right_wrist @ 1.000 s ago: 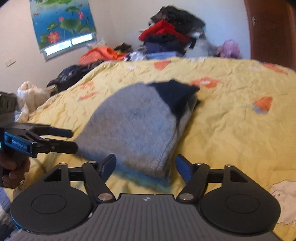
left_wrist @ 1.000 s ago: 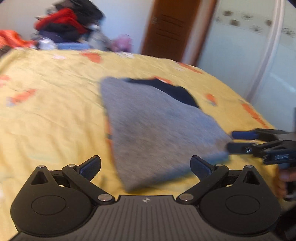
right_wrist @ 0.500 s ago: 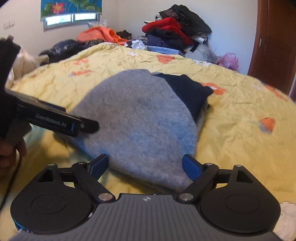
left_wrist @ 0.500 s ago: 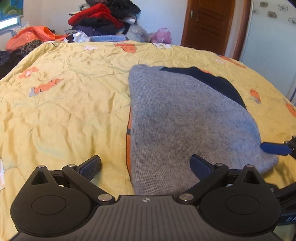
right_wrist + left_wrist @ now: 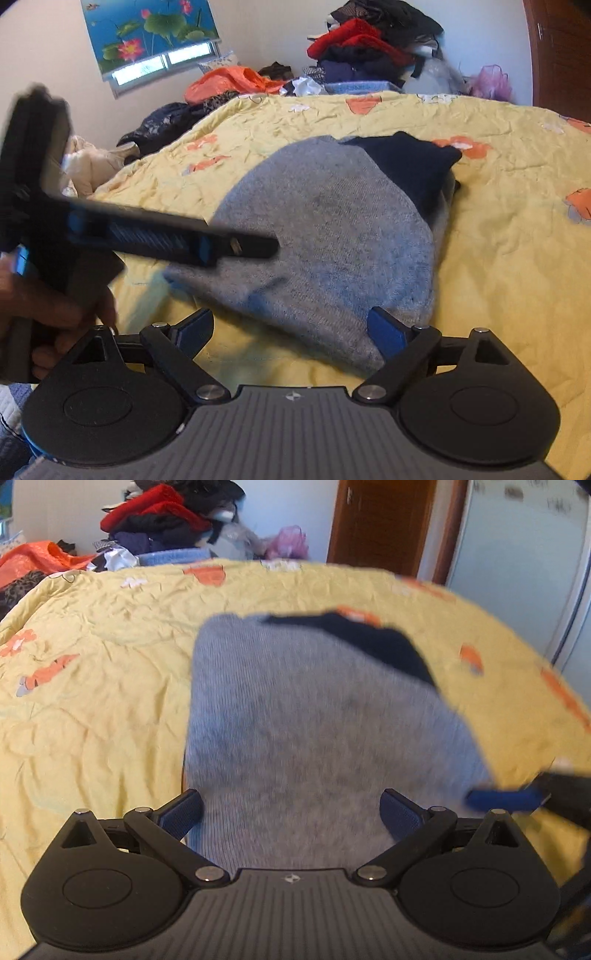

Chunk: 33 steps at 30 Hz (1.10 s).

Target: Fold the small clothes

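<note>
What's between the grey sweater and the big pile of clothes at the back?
Only bare yellow flowered bedspread lies between the folded grey knit sweater and the clothes pile, seen in both wrist views.

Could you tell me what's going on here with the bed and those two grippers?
A person holding a gripper in each hand is folding a grey sweater with a navy part, which lies folded on the yellow bedspread. The left gripper and right gripper both stand open at its near edge, gripping nothing; the right's jaws have just been opening. Unsorted clothes are piled behind.
</note>
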Each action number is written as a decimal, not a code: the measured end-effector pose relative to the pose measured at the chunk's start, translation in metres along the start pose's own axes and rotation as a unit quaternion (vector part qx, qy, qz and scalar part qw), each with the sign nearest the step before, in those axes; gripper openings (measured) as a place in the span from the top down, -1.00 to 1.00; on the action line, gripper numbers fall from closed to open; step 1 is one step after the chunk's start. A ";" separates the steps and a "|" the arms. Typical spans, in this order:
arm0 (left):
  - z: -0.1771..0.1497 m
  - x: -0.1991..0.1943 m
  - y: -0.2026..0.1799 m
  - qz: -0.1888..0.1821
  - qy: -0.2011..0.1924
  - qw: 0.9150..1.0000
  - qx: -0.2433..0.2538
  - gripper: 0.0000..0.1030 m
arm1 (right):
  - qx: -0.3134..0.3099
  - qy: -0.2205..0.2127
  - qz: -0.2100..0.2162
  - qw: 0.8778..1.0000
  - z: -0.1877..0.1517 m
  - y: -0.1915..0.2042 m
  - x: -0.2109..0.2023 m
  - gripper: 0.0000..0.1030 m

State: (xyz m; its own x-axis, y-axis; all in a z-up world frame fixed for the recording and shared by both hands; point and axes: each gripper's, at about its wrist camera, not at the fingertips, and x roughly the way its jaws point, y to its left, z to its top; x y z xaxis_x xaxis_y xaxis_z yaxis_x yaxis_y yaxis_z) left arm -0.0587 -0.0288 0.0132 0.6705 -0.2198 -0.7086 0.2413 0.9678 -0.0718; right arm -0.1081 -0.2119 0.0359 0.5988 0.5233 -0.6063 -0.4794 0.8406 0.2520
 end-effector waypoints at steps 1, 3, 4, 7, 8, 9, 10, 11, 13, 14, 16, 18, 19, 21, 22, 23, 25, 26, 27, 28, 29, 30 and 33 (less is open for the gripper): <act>-0.005 -0.004 0.001 0.006 -0.008 1.000 0.000 -1.00 | -0.003 -0.004 -0.004 1.000 0.000 0.004 -0.007 -0.79; -0.011 -0.014 0.012 0.007 -0.009 1.000 -0.021 -1.00 | -0.026 -0.011 -0.043 0.999 -0.003 0.014 -0.018 -0.95; -0.015 -0.020 0.018 0.010 -0.011 0.999 -0.031 -1.00 | -0.035 -0.019 -0.074 0.996 -0.007 0.018 -0.023 -0.99; -0.026 -0.033 0.035 0.017 -0.013 0.998 -0.051 -1.00 | -0.032 -0.029 -0.125 0.991 -0.021 0.023 -0.034 -1.00; -0.029 -0.035 0.040 0.018 -0.010 0.998 -0.056 -1.00 | -0.023 -0.029 -0.146 0.989 -0.025 0.022 -0.035 -1.00; -0.033 -0.037 0.045 0.021 -0.009 0.998 -0.058 -1.00 | -0.011 -0.026 -0.166 0.986 -0.027 0.017 -0.034 -1.00; -0.036 -0.039 0.048 0.022 -0.008 0.998 -0.057 -1.00 | 0.002 -0.022 -0.178 0.984 -0.031 0.013 -0.032 -1.00; -0.039 -0.041 0.050 0.022 -0.005 0.998 -0.055 -1.00 | 0.016 -0.017 -0.182 0.983 -0.033 0.010 -0.030 -1.00; -0.045 -0.045 0.055 0.038 -0.003 0.998 -0.057 -1.00 | 0.045 -0.011 -0.187 0.981 -0.039 0.003 -0.026 -1.00; -0.048 -0.047 0.057 0.046 -0.003 0.997 -0.057 -1.00 | 0.058 -0.010 -0.189 0.980 -0.041 0.001 -0.025 -1.00; -0.053 -0.050 0.057 0.055 -0.007 0.997 -0.049 -1.00 | 0.062 -0.002 -0.197 0.979 -0.044 0.002 -0.020 -1.00; -0.058 -0.053 0.056 0.066 -0.011 0.997 -0.037 -1.00 | 0.058 -0.005 -0.207 0.977 -0.046 0.006 -0.017 -1.00; -0.060 -0.054 0.056 0.072 -0.014 0.997 -0.037 -1.00 | 0.059 -0.006 -0.206 0.977 -0.045 0.007 -0.016 -1.00; -0.062 -0.055 0.058 0.086 -0.017 0.996 -0.035 -1.00 | 0.054 -0.011 -0.215 0.975 -0.044 0.007 -0.014 -1.00; -0.062 -0.056 0.061 0.092 -0.021 0.994 -0.046 -1.00 | 0.053 -0.013 -0.207 0.977 -0.044 0.007 -0.014 -1.00; -0.063 -0.056 0.063 0.096 -0.023 0.994 -0.054 -1.00 | 0.056 -0.007 -0.200 0.978 -0.044 0.006 -0.011 -1.00; -0.062 -0.054 0.061 0.096 -0.025 0.994 -0.046 -1.00 | 0.051 -0.010 -0.207 0.977 -0.046 0.010 -0.008 -1.00; -0.062 -0.054 0.059 0.097 -0.025 0.994 -0.040 -1.00 | 0.045 -0.012 -0.204 0.978 -0.047 0.012 -0.006 -1.00; -0.062 -0.055 0.058 0.091 -0.027 0.995 -0.045 -1.00 | 0.038 -0.011 -0.206 0.978 -0.047 0.015 -0.005 -1.00; -0.062 -0.054 0.056 0.090 -0.027 0.994 -0.049 -1.00 | 0.035 -0.008 -0.217 0.976 -0.046 0.018 -0.002 -1.00; -0.061 -0.052 0.053 0.097 -0.026 0.994 -0.048 -1.00 | 0.036 -0.007 -0.220 0.975 -0.045 0.020 0.001 -1.00; -0.059 -0.051 0.049 0.103 -0.024 0.993 -0.048 -1.00 | 0.039 -0.008 -0.217 0.975 -0.044 0.023 0.002 -1.00; -0.058 -0.048 0.039 0.100 -0.025 0.994 -0.045 -1.00 | 0.038 -0.008 -0.221 0.974 -0.041 0.031 0.010 -1.00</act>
State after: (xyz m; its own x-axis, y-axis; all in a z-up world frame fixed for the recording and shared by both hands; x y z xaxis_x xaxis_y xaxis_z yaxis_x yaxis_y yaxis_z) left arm -0.1222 0.0268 0.0041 0.7327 -0.0247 -0.6802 0.0370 0.9993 0.0035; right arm -0.1435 -0.1862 0.0067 0.7461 0.1090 -0.6568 -0.1236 0.9920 0.0243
